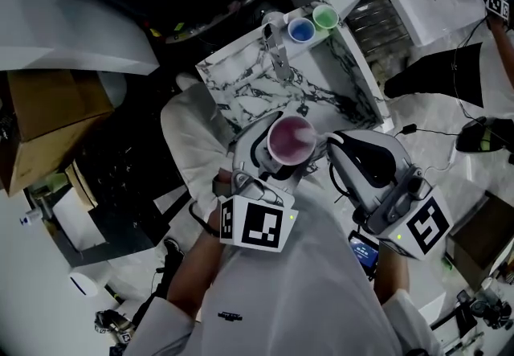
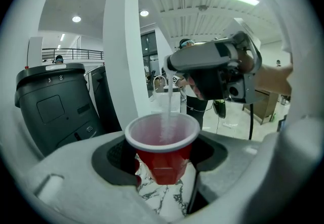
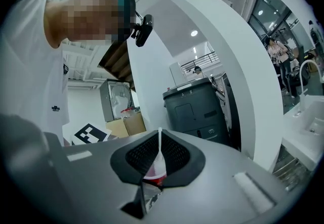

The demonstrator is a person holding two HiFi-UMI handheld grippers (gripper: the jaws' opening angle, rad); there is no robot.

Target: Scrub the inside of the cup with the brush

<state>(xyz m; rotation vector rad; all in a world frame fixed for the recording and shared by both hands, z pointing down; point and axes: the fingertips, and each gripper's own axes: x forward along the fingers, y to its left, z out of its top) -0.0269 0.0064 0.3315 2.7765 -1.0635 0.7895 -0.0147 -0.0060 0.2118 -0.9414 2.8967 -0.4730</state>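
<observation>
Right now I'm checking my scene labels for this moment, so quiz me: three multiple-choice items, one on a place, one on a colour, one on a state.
1. Where is the red cup?
A in the left gripper
B in the right gripper
C on the marbled sink

2. The two small cups at the sink's far corner are:
A both red
B blue and green
C yellow and black

3. The right gripper's jaws are:
A wide open
B shut on the cup's rim
C shut on the brush by its thin white handle

Key: 1 A, the left gripper view shows its jaws on the cup's sides. 2 B, plain in the head view. 3 C, the handle stands pinched between them.
</observation>
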